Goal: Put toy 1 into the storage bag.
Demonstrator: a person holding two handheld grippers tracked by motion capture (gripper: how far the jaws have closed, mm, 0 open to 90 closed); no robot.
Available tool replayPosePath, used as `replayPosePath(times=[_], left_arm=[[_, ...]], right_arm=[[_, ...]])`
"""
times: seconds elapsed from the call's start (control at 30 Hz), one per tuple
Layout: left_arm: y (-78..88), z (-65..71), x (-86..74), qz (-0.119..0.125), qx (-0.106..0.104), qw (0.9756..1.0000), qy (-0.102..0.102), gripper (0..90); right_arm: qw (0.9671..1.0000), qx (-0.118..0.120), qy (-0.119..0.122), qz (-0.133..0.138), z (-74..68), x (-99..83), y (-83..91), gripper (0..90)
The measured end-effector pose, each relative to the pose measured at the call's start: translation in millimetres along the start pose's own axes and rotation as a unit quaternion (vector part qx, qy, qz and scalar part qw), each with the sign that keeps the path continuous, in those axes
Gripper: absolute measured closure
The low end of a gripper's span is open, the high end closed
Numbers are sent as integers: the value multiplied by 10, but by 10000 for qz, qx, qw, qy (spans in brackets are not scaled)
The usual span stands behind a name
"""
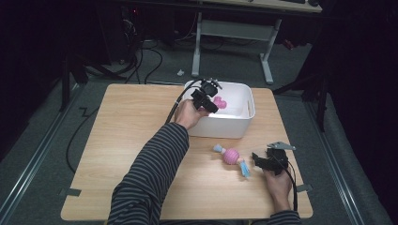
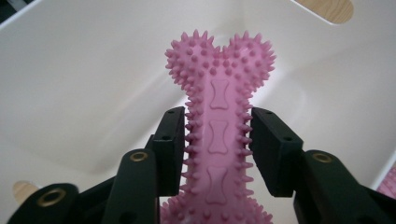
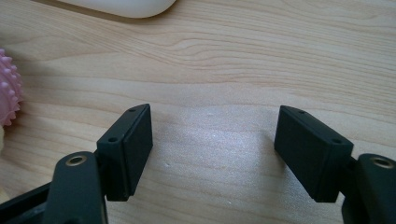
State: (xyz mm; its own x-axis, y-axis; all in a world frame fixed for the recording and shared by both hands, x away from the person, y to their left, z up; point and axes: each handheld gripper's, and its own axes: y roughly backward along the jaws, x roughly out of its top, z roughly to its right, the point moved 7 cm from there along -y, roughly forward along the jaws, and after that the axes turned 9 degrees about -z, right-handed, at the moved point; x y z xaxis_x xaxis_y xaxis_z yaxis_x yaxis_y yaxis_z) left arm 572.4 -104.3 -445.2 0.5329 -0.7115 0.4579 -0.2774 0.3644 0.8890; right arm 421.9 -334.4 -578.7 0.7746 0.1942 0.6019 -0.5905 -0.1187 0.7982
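A pink spiky bone toy (image 2: 218, 93) stands between the jaws of my left gripper (image 2: 218, 121) inside a white bin (image 2: 93, 70). The left pad brushes the spikes; a thin gap shows at the right pad, so the jaws stand slightly apart around the bone and do not press it. In the high view my left gripper (image 1: 209, 101) reaches down into the bin (image 1: 234, 127), the bone (image 1: 219, 102) pink beside it. My right gripper (image 1: 257, 159) rests low over the table, open with nothing between its fingers (image 3: 212, 116).
A pink spiky ball toy with pale blue ends (image 1: 231, 156) lies on the wooden table (image 1: 131, 140) just left of my right gripper; its edge (image 3: 7, 93) shows in the right gripper view. Another pink piece (image 2: 387, 182) lies in the bin. A desk frame (image 1: 232, 33) stands beyond the table.
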Motion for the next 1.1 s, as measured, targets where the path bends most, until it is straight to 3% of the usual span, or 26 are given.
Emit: replayPosePath(times=[0.1,0.23,0.43,0.67,1.1], left_arm=[[25,9,3,19,45,10000,20,437],[86,28,-11,118,35,9999,29,378],[240,-14,-63,363,-20,9993,38,355],[452,-100,-115,713,-102,9972,200,344],[700,-163,-297,1002,-39,9945,315,343]], right_arm=[[10000,0,0,-1,1,0,0,279],[10000,7,-2,5,0,1,-2,280],[10000,5,-1,-1,0,1,-1,281],[10000,5,-7,4,0,2,-2,280],[10000,0,-10,3,1,2,-2,280]])
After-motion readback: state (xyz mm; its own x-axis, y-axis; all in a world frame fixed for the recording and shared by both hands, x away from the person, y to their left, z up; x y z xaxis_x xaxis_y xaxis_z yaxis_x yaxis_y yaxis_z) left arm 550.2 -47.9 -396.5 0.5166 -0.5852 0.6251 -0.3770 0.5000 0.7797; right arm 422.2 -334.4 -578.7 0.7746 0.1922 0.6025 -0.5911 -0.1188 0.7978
